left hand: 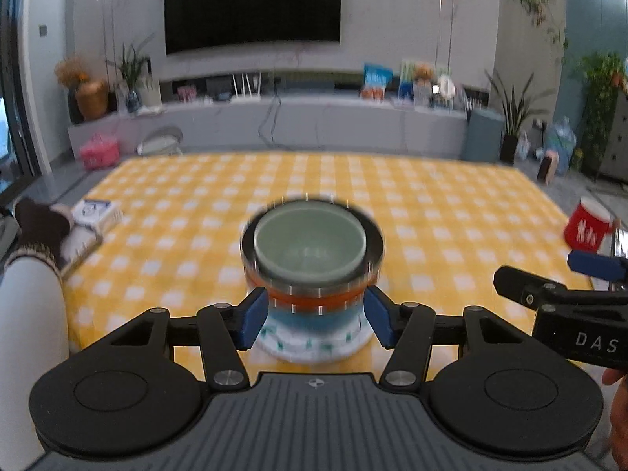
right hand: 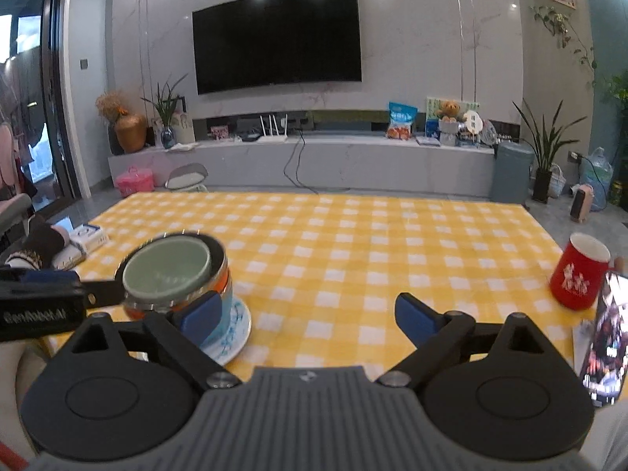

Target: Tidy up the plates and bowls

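Note:
A stack of bowls (left hand: 312,274) stands on a white and blue plate (left hand: 314,345) on the yellow checked tablecloth (left hand: 431,212). A pale green bowl (left hand: 310,241) is on top, with orange and blue bowls under it. My left gripper (left hand: 314,316) has its blue pads on either side of the stack's lower part, close to or touching it. In the right wrist view the stack (right hand: 176,278) and plate (right hand: 235,337) are at the left. My right gripper (right hand: 308,320) is open and empty to the right of the stack.
A red mug (right hand: 579,276) stands at the table's right edge, with a phone (right hand: 606,337) beside it. A tissue pack (right hand: 88,235) and a notebook lie at the left edge. A TV console stands beyond the table.

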The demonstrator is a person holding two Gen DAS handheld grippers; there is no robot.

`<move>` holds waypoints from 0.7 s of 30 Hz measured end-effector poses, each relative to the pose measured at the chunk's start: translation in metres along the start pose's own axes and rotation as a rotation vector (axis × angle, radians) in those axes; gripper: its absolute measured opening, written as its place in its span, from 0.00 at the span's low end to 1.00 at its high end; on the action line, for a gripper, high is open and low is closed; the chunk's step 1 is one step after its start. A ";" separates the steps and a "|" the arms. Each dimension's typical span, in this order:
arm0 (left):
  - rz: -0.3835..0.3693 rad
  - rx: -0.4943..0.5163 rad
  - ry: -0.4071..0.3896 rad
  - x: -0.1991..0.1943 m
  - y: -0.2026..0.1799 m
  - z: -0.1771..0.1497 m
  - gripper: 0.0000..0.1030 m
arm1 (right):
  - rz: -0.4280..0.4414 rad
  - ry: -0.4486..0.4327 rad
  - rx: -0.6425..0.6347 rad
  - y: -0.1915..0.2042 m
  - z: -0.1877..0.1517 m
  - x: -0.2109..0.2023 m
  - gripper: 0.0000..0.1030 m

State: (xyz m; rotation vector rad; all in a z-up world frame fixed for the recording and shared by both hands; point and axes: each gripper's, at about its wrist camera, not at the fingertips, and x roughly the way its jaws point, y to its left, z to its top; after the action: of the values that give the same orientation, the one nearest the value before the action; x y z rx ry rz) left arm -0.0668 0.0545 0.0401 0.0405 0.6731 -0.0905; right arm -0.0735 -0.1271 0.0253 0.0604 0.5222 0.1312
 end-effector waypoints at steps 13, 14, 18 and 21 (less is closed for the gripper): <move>0.019 0.023 0.125 0.016 0.005 -0.013 0.68 | -0.026 0.120 0.006 0.011 -0.021 0.012 0.91; 0.022 0.026 0.133 0.018 0.005 -0.013 0.68 | -0.025 0.128 0.008 0.011 -0.022 0.014 0.91; 0.028 0.033 0.161 0.024 0.005 -0.016 0.69 | -0.022 0.157 0.012 0.014 -0.025 0.019 0.91; 0.033 0.035 0.175 0.026 0.004 -0.018 0.69 | -0.019 0.169 0.013 0.014 -0.027 0.022 0.91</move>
State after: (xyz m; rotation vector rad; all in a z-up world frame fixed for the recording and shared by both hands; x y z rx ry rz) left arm -0.0573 0.0580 0.0098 0.0943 0.8454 -0.0676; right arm -0.0696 -0.1093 -0.0073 0.0569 0.6924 0.1148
